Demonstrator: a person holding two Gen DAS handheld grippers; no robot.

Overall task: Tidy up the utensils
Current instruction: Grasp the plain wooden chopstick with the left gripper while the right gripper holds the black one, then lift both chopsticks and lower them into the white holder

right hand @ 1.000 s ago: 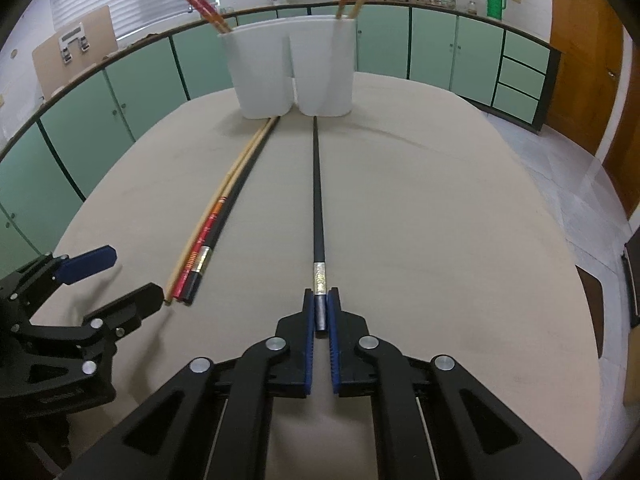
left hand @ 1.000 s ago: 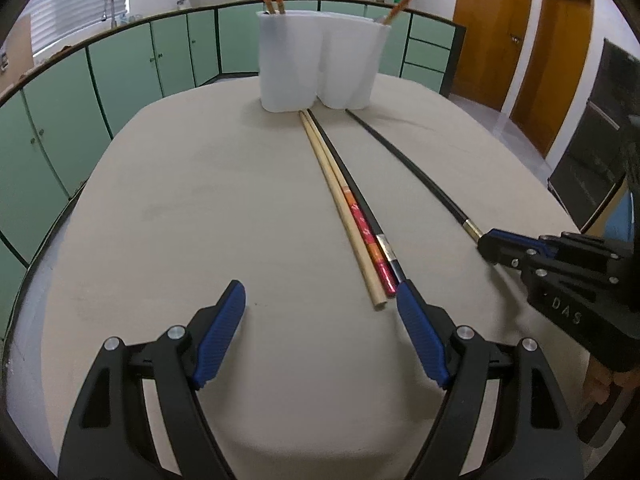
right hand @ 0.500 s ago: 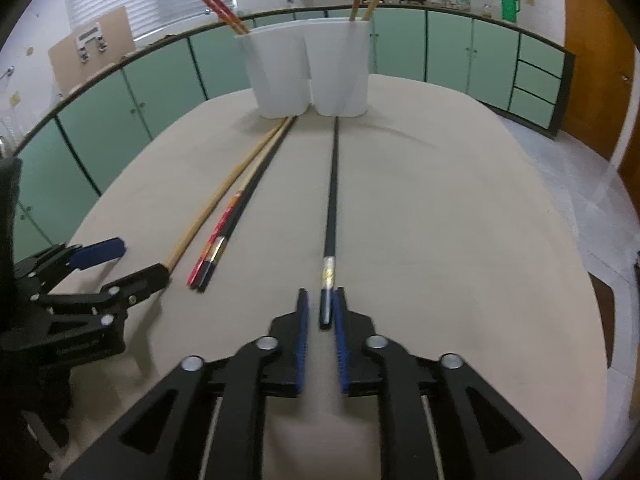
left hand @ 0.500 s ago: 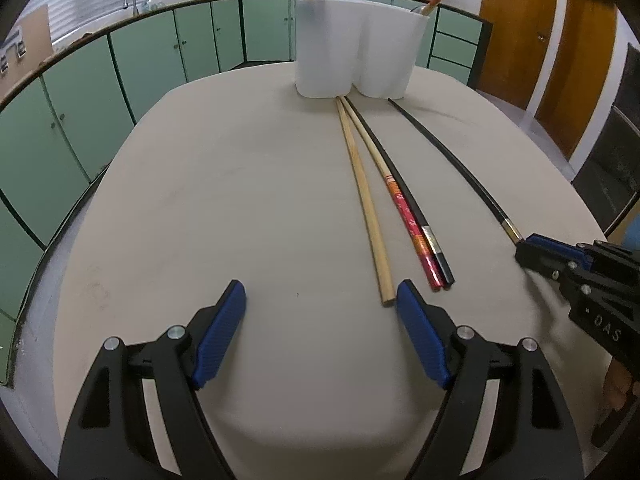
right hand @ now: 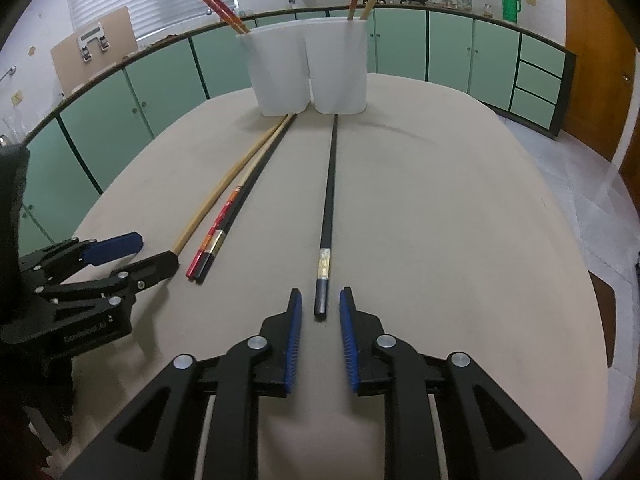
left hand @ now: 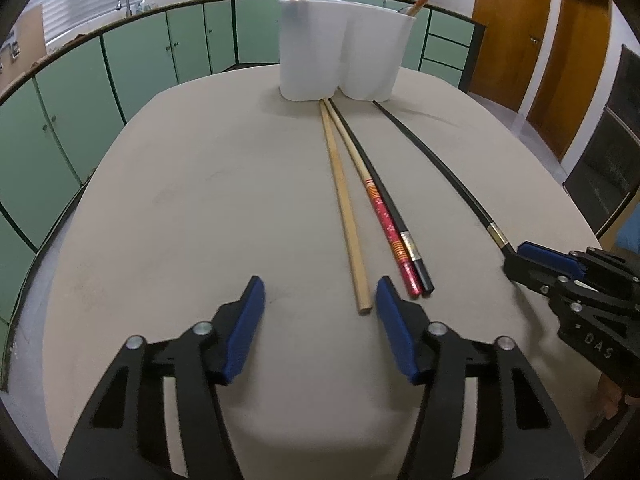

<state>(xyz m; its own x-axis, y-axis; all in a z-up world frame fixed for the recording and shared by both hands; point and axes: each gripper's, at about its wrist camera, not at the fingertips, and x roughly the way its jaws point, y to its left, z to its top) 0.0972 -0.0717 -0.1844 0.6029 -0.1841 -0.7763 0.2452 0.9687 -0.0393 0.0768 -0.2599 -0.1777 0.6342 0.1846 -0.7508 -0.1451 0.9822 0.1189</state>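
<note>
Both grippers apart, empty; left closing.

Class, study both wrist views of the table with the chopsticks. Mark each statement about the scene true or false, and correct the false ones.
1. Four chopsticks lie flat on the table. True.
2. The right gripper is clamped on the lone black chopstick. False: the chopstick's end sits between the blue pads with a gap on each side.
3. The white holder already has chopsticks standing in it. True.
4. The left gripper holds the plain wooden chopstick. False: its jaws are closing on nothing; the stick's end lies just ahead of them.
5. The red patterned chopstick lies apart from all others. False: it lies against a black one.
</note>
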